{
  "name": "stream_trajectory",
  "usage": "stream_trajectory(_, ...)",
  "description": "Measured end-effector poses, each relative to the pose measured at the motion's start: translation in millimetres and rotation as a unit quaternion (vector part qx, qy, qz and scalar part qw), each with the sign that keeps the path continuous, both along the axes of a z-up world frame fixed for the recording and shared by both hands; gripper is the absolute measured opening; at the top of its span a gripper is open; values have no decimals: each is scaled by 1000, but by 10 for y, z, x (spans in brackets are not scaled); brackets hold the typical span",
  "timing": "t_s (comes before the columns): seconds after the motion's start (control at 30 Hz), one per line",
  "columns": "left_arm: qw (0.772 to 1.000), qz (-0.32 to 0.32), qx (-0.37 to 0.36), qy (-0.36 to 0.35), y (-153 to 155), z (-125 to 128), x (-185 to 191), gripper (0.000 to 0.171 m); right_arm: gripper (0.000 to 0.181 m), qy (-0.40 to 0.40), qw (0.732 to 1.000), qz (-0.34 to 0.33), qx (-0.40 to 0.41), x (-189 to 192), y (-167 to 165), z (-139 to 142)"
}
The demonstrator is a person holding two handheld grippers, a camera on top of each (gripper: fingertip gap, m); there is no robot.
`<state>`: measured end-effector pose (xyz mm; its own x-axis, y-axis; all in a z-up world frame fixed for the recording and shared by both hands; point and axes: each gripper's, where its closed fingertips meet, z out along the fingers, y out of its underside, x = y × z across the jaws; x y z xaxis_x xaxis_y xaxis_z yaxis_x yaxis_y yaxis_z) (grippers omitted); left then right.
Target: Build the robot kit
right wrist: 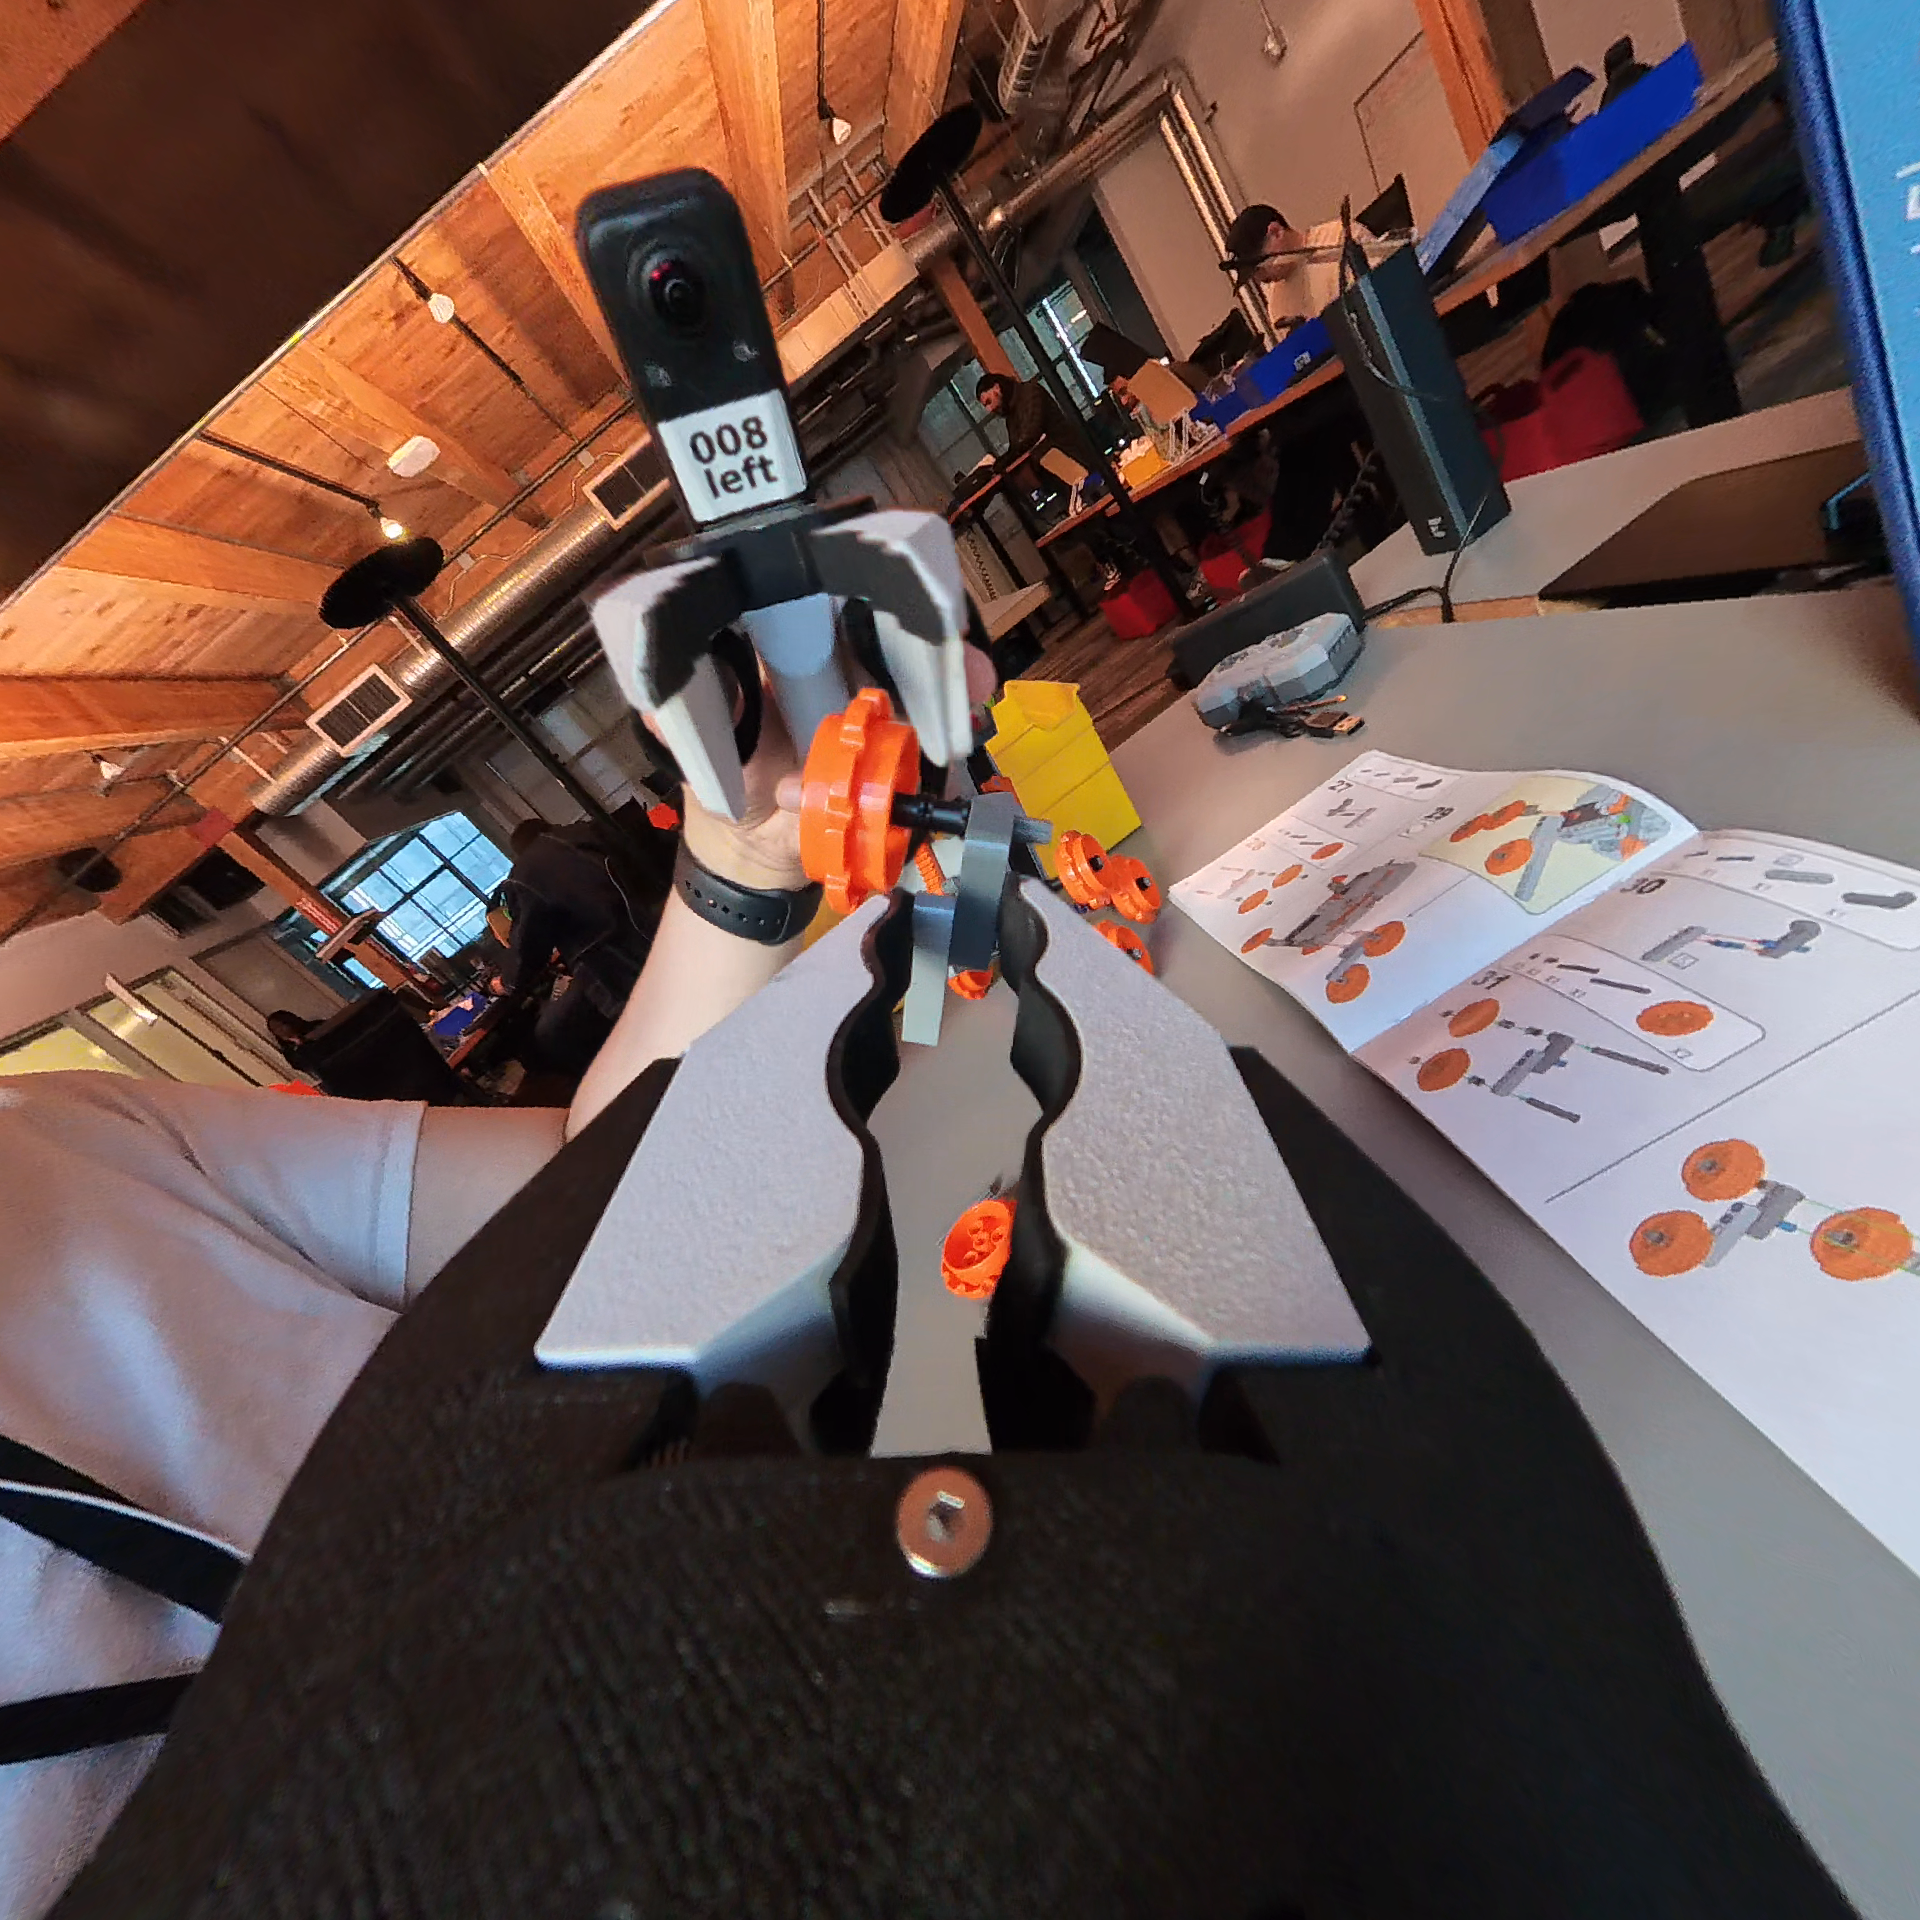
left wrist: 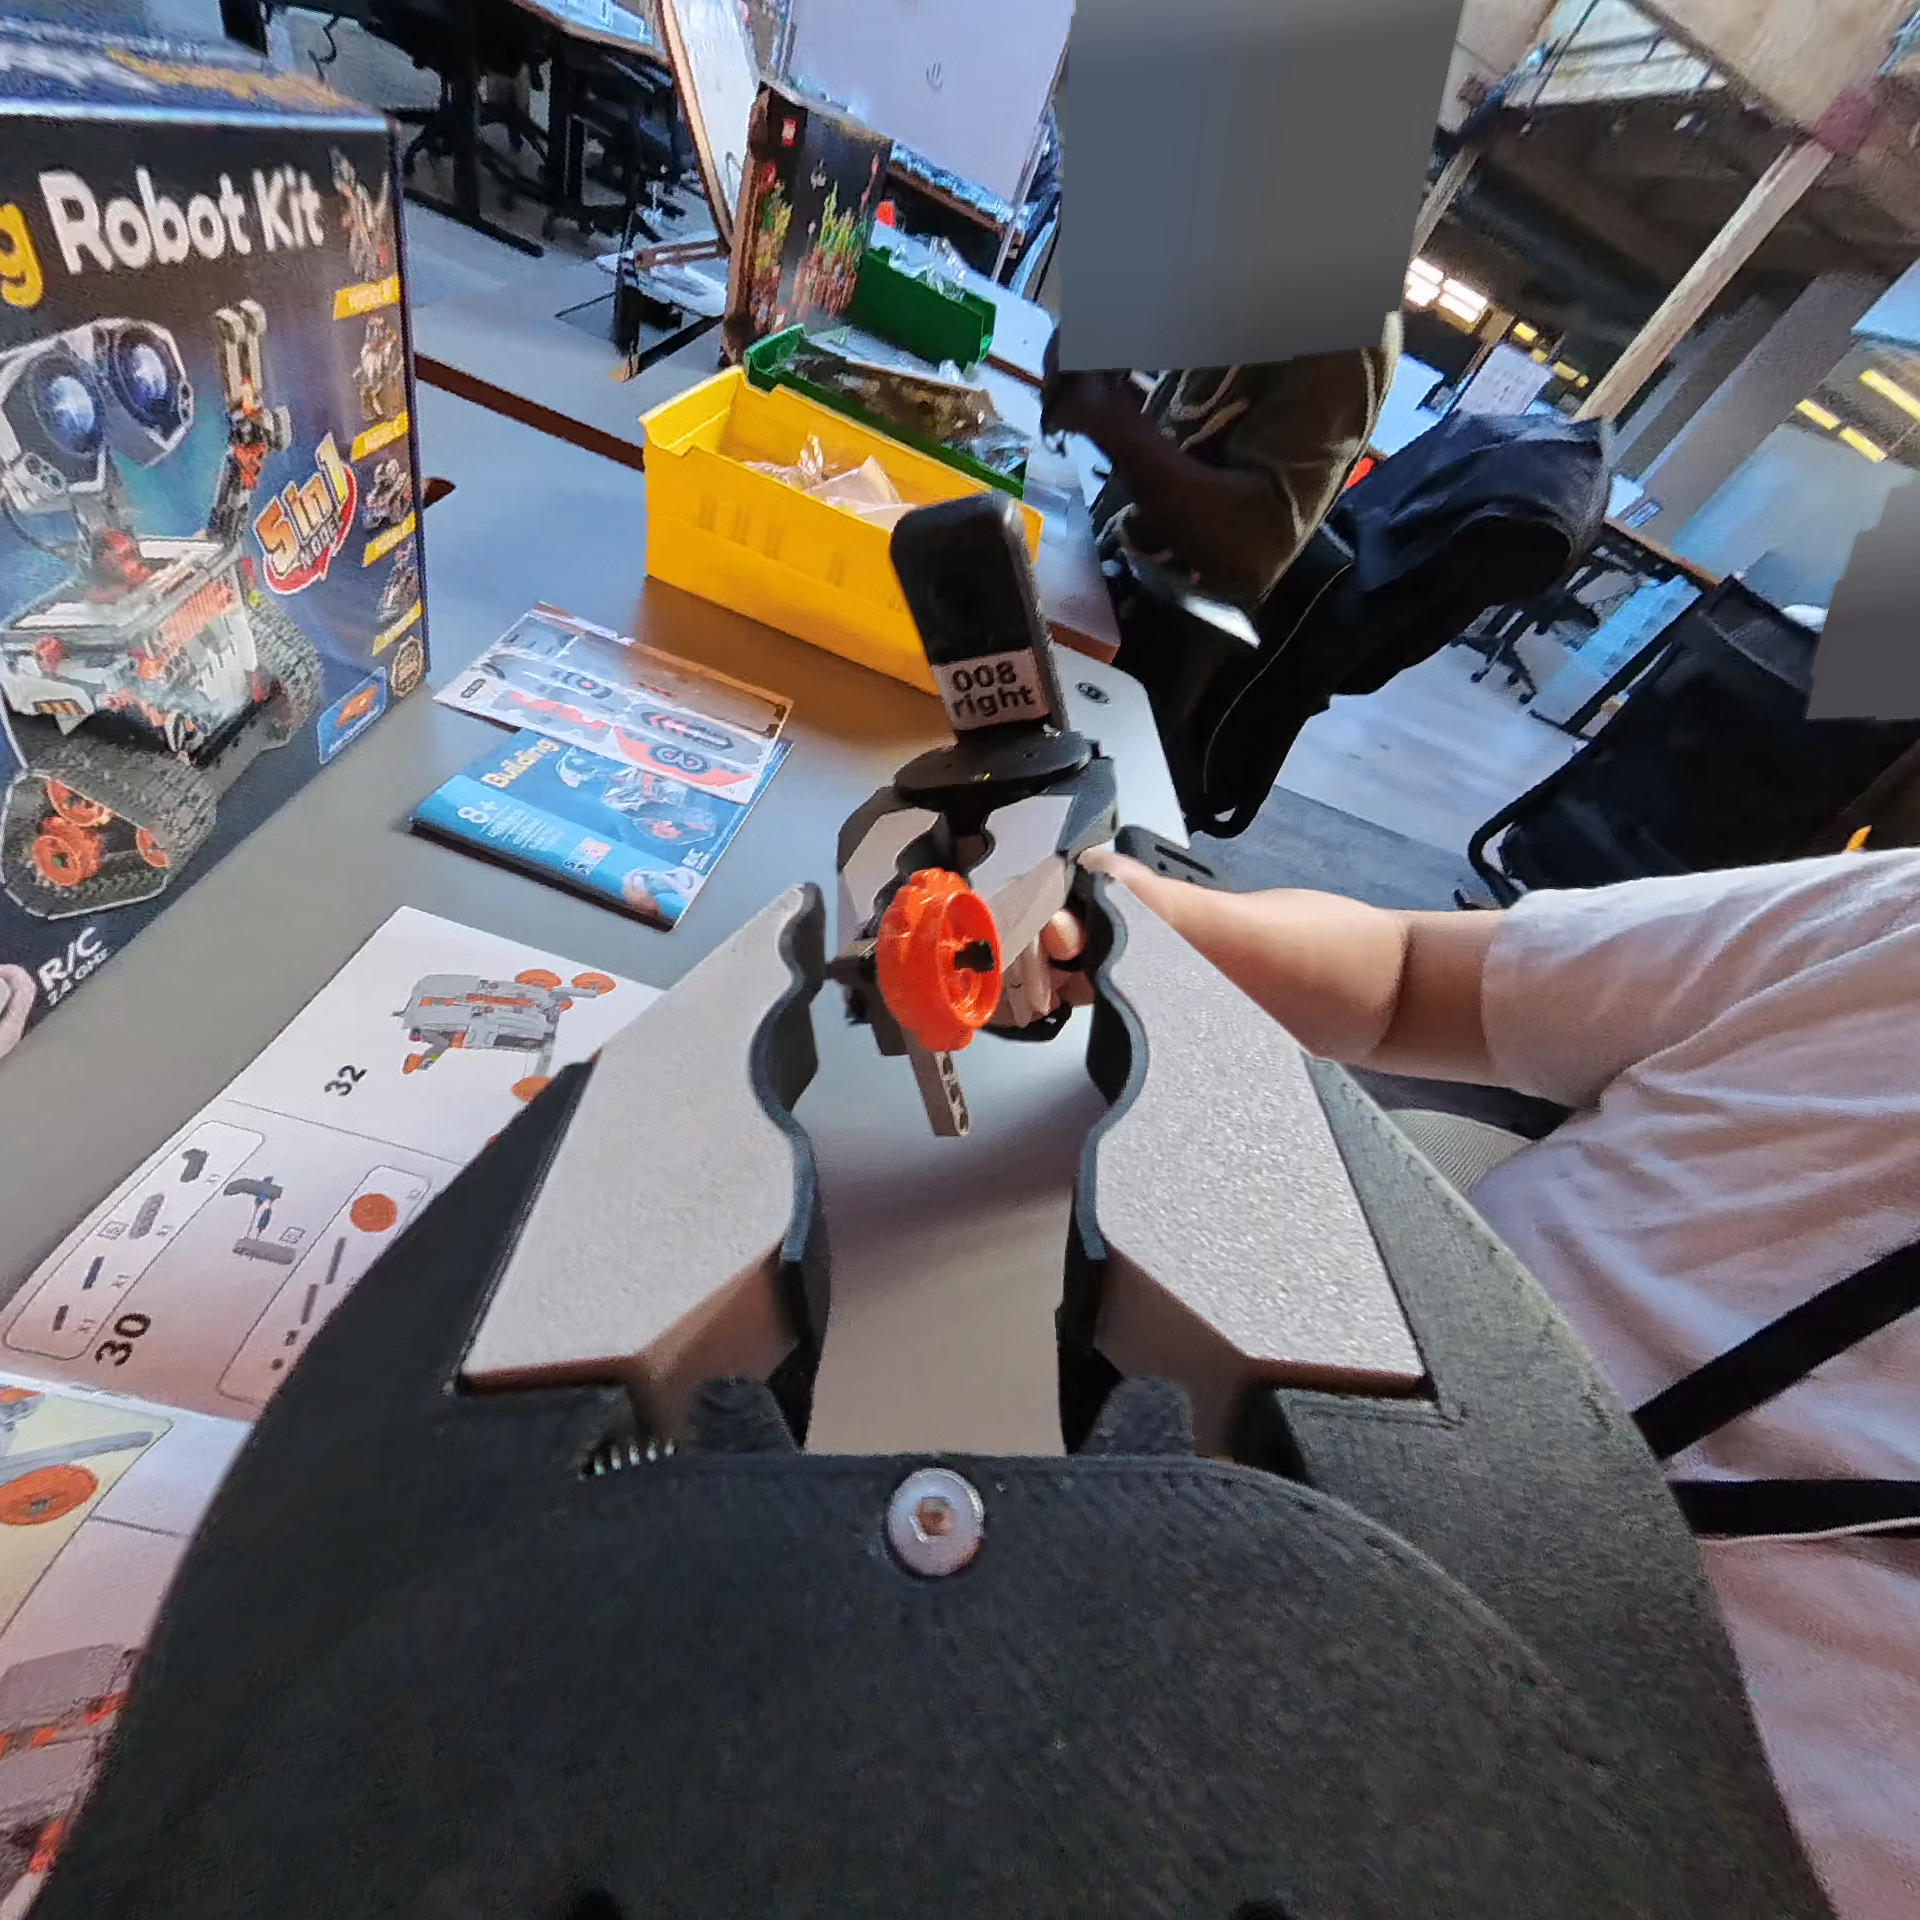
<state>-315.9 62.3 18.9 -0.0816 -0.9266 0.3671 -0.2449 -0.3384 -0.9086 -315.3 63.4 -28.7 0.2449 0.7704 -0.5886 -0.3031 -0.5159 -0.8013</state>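
My right gripper [right wrist: 954,904] is shut on a grey beam [right wrist: 971,883] and holds it up above the grey table [right wrist: 1558,675]. A black axle sticks out of the beam and carries an orange wheel [right wrist: 857,816]. In the left wrist view the orange wheel [left wrist: 935,961] and the grey beam [left wrist: 945,1091] sit just beyond my left gripper [left wrist: 956,914], between its spread fingertips. My left gripper is open and empty. In the right wrist view its fingers [right wrist: 717,758] stand to either side of the wheel, and I cannot tell whether they touch it.
An open instruction booklet [left wrist: 312,1143] lies at the left, with a robot kit box [left wrist: 187,499] behind it and leaflets [left wrist: 613,748] beside it. A yellow bin [left wrist: 790,540] and a green bin [left wrist: 894,312] stand farther back. Loose orange wheels [right wrist: 1101,878] lie on the table. A person sits behind the bins. Left tips to right tips: about 5 centimeters.
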Motion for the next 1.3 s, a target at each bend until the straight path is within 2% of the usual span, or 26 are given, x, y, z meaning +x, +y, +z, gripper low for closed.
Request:
stream_trajectory(0.1, 1000, -4, 7, 22, -17, -107, 48, 53, 16, -5, 1000, -2, 11, 6, -3, 12)
stream_trajectory(0.3, 999, -24, 8, 43, -71, -244, 106, 46, 16, -15, 999, 3, 37, -28, -49, 52)
stream_trajectory(0.4, 999, -46, 1, 21, -137, -190, 118, 30, 16, -10, 999, 6, 43, -30, -62, 71)
stream_trajectory(0.63, 998, -63, -20, -1, -171, -150, 102, 30, 16, -11, 998, 8, 58, -42, -90, 103)
stream_trajectory(0.9, 994, -72, 74, -20, -290, -35, 133, 23, 16, -44, 990, -27, 129, -12, -129, 218)
stream_trajectory(1.03, 990, -82, 107, -39, -348, 17, 94, 30, 16, -43, 987, -28, 154, -15, -170, 283)
stream_trajectory(1.13, 980, -98, 165, -46, -453, 27, 32, 37, 16, -106, 964, -52, 240, -38, -231, 309)
stream_trajectory(1.2, 973, -108, 196, -52, -524, 54, -1, 33, 16, -138, 943, -58, 298, -62, -310, 346)
stream_trajectory(1.23, 970, -111, 208, -54, -555, 64, -12, 38, 16, -151, 932, -60, 325, -68, -349, 364)
stream_trajectory(1.3, 964, -87, 248, -39, -509, 36, -15, 60, 16, -162, 917, -60, 359, -80, -419, 401)
